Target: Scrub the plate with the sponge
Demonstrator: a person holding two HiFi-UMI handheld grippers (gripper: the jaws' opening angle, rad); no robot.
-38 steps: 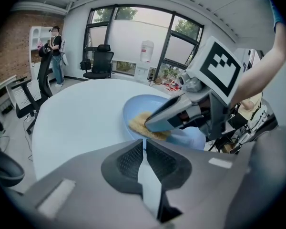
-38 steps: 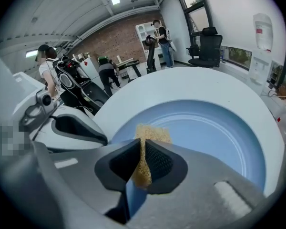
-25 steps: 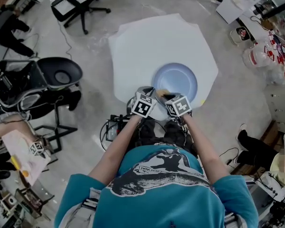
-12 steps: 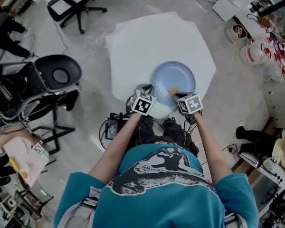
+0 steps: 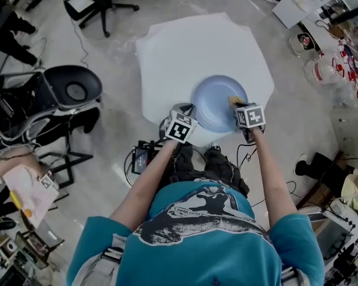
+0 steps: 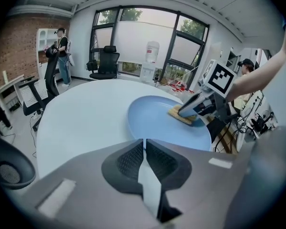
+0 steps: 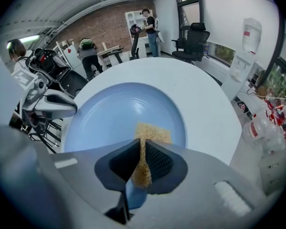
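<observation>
- table [image 5: 185, 52]: white, rounded, and carries the plate [image 5: 215, 103] on its near part.
- plate: pale blue, lying flat, with the left gripper [image 6: 144, 149] at its near-left rim and the right gripper [image 7: 142, 156] over its right side. I see no obvious soil on the bare blue area (a thin film wouldn't show from here).
- left gripper: the jaws are almost together and clamped on the rim, with a pale strip of plate edge between the pads. I read it as the anchor for the scrubbing.
- right gripper: closed on the sponge [image 7: 152, 133], pinching its near end. The free end sticks out ahead of the jaws.
- sponge: tan and rectangular, with its free end resting on the plate's inner surface, right of centre and near the right rim.
- Step in hand, as I read it, is a scrub stroke at the right end of its travel. To do it well:
  - Press down through the sponge only and hold the jaw tips off the glaze. Angle the gripper low so the sponge face lies flat rather than on its corner.
  - Sweep in overlapping arcs from the right rim across the centre towards the left gripper, stopping short of it.
  - Hold the left clamp firm, because sideways push from the sponge could slide or spin the plate on the smooth table.
  - The sponge is soft and pinched only at one end, so heavy pressure may fold it or work it out of the jaws. Moderate force with more passes is safer.
</observation>
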